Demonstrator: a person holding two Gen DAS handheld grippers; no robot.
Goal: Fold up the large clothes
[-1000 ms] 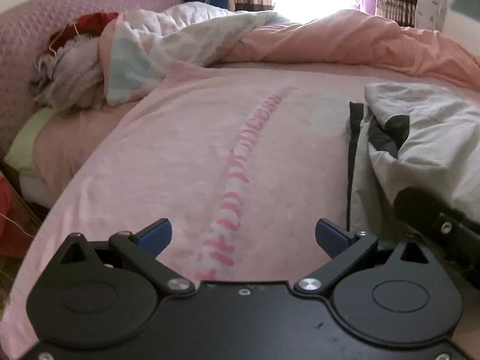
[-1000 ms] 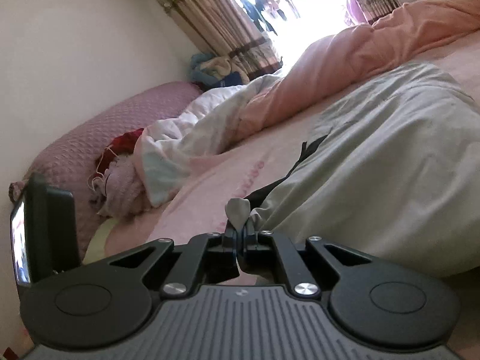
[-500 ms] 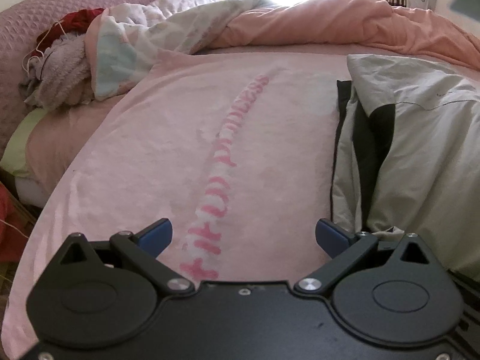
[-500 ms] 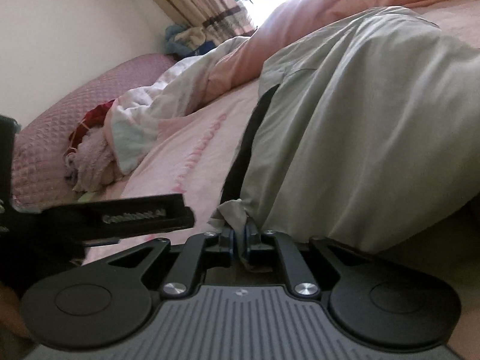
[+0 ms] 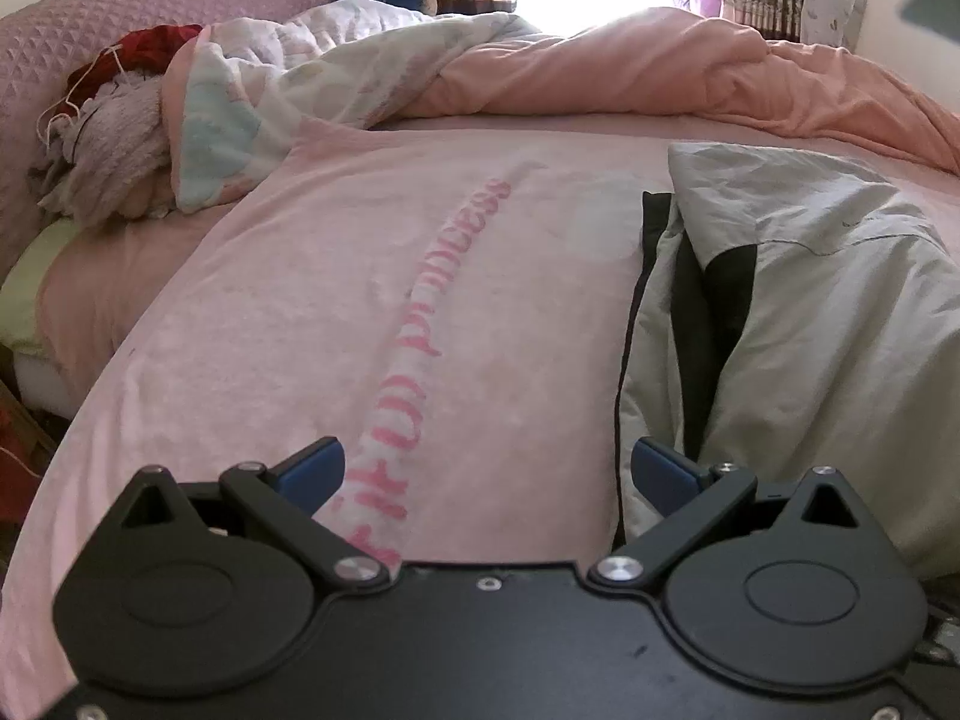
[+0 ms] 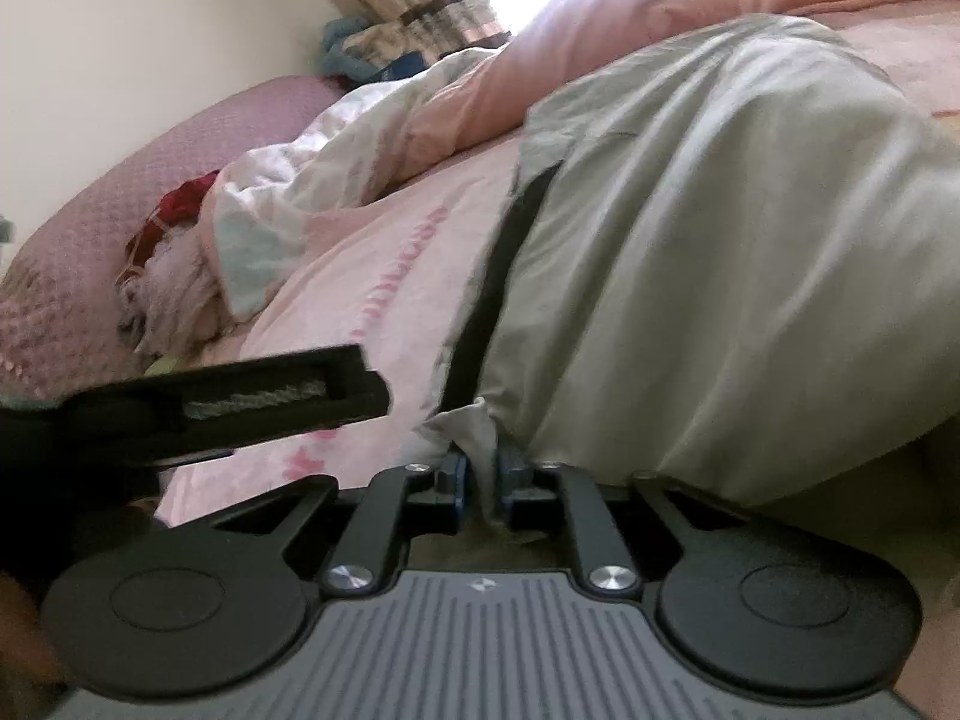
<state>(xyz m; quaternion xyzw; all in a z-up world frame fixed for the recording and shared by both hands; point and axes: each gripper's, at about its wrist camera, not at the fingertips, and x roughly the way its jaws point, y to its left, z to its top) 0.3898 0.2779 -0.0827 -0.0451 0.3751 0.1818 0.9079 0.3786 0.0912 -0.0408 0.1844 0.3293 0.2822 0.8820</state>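
Cloth fills most of what you see: a pale grey-green garment, smooth and lightly creased with a black panel and a black edge strip, lies in a soft mound on the bed. From your left tool it sits at about two o'clock, its near left edge just beside that tool's right blue finger.

Your left tool stands wide open with nothing between its blue pads; it hangs over the pink fleecy sheet, right above the line of darker pink lettering that runs away toward twelve o'clock.

Your right tool is low at the garment's near corner. Its jaws have just been opening and now stand a narrow gap apart, with a crumpled tuft of the garment's corner between them; whether the pads press on it you cannot tell, as that spot is blurred. At nine o'clock in the right wrist view, a black bar of the other tool crosses the picture.

At twelve o'clock a puffy salmon-pink duvet is heaped along the far side of the bed. At ten o'clock lie a rumpled white-and-mint quilt and a shaggy lilac knit against a quilted mauve headboard.
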